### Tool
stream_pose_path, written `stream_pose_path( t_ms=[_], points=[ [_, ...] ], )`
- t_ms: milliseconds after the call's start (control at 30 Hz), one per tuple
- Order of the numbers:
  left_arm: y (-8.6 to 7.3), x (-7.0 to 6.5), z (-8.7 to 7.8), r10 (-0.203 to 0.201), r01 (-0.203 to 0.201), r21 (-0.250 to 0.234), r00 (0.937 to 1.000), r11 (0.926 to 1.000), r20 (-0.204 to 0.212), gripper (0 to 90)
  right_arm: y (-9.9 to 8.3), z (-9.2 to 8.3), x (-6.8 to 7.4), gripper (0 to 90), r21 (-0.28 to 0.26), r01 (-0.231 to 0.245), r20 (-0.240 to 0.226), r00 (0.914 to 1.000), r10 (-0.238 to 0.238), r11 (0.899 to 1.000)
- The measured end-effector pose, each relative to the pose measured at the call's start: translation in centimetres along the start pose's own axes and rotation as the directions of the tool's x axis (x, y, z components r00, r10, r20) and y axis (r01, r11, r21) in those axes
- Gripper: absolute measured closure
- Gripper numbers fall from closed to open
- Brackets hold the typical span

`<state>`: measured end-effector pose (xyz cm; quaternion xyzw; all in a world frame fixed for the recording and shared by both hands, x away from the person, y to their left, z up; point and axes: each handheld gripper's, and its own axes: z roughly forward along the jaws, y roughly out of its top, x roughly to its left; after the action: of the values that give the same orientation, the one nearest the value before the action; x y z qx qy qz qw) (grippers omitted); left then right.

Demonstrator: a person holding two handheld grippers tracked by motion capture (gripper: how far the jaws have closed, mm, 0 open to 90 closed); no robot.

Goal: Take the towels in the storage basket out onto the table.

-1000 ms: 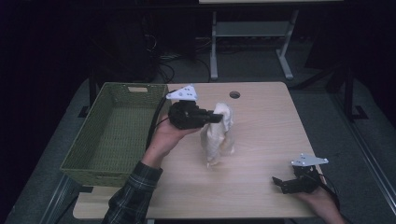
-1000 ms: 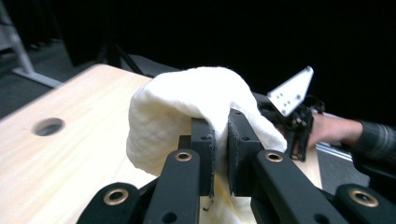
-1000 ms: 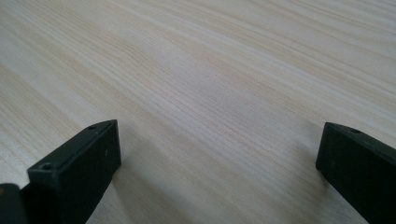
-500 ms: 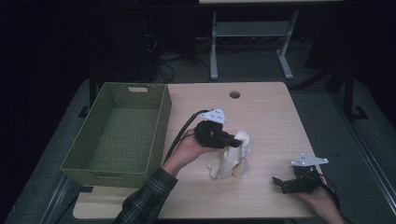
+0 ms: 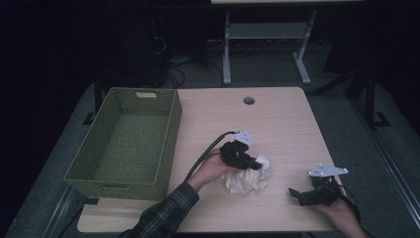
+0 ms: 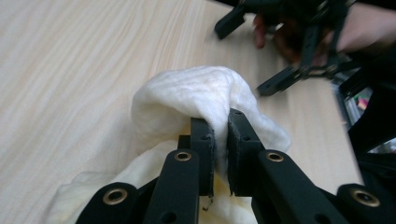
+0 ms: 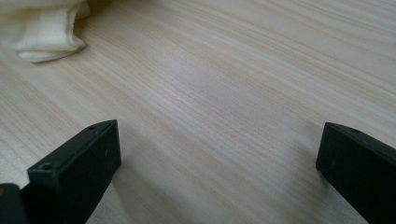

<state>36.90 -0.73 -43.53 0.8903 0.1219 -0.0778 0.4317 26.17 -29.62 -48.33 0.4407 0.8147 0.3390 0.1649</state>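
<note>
From where I stand, a cream cloth (image 5: pixel 247 177) lies bunched in a loose heap on the near middle of the light wooden table (image 5: pixel 277 124), and the left gripper (image 5: pixel 252 162) has it pinched. In the left gripper view the two black jaws are clamped together on a raised fold of the cloth (image 6: pixel 196 100), with fabric squeezed into the thin slit between them and more of it spilling down on either side onto the tabletop. The person's left hand (image 5: pixel 214 168) comes in from the near edge, a plaid sleeve (image 5: pixel 163 215) behind it, and a black cable (image 5: pixel 205 153) loops away from the gripper toward the left.

The right gripper (image 5: pixel 302 195) sits near the table's near right corner, well apart from the cloth, held low over the wood by the right hand (image 5: pixel 339 210). Its jaws stand wide, nothing between them; the right gripper view shows bare wood grain between the two black jaws, and an edge of the cloth (image 7: pixel 44 28) at the far left. A grey three-cornered plate (image 5: pixel 328 171) tops this gripper.

A green woven basket (image 5: pixel 168 134) stands along the left side of the table, its inside bare. Near the far edge of the table there is a small round hole (image 5: pixel 248 100). Beyond the table a pale metal stand (image 5: pixel 267 34) stands on the dark floor.
</note>
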Motion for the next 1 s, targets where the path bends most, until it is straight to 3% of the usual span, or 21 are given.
stream_pose_path(
  t_ms=[100, 200, 333, 400, 533, 700, 1000],
  points=[
    [-0.4, 0.3, 1.0, -0.007, 0.007, 0.016, 1.0, 0.9998, -0.003, 80.4, 0.0, 0.0, 0.0, 0.0, 0.0, 0.0, 0.0, 1.0, 0.0, 1.0],
    [-0.3, 0.2, 1.0, -0.005, 0.005, 0.008, 1.0, 1.0, -0.008, 66.5, 0.0, 0.0, 0.0, 0.0, 0.0, 0.0, 0.0, 1.0, 0.0, 1.0],
    [0.2, -0.3, -0.7, 0.013, -0.014, -0.031, 0.999, 0.9994, -0.043, 47.6, 0.0, 0.0, 0.0, 0.0, 0.0, 0.002, -0.002, 1.0, -0.002, 1.0],
    [0.4, -0.6, -1.8, 0.013, -0.016, -0.05, 0.9981, 0.9986, -0.06, 43.9, 0.0, 0.0, 0.0, 0.0, 0.0, 0.003, -0.003, 1.0, -0.003, 1.0],
    [-0.1, -1.5, -3.7, 0.026, -0.031, -0.07, 0.997, 0.9971, -0.073, 45.1, 0.0, 0.0, 0.0, 0.0, 0.0, 0.004, -0.003, 1.0, -0.004, 1.0],
    [-2.1, -2.9, -5.0, 0.044, -0.05, -0.059, 0.995, 0.997, -0.09, 51.4, 0.0, 0.0, 0.0, 0.0, -0.001, 0.004, -0.003, 1.0, -0.004, 1.0],
    [-6.4, -5.3, -5.1, 0.041, -0.044, -0.026, 0.9924, 0.9987, -0.116, 55.3, 0.0, 0.0, 0.0, 0.0, 0.0, 0.003, -0.003, 1.0, -0.003, 1.0]
  ],
)
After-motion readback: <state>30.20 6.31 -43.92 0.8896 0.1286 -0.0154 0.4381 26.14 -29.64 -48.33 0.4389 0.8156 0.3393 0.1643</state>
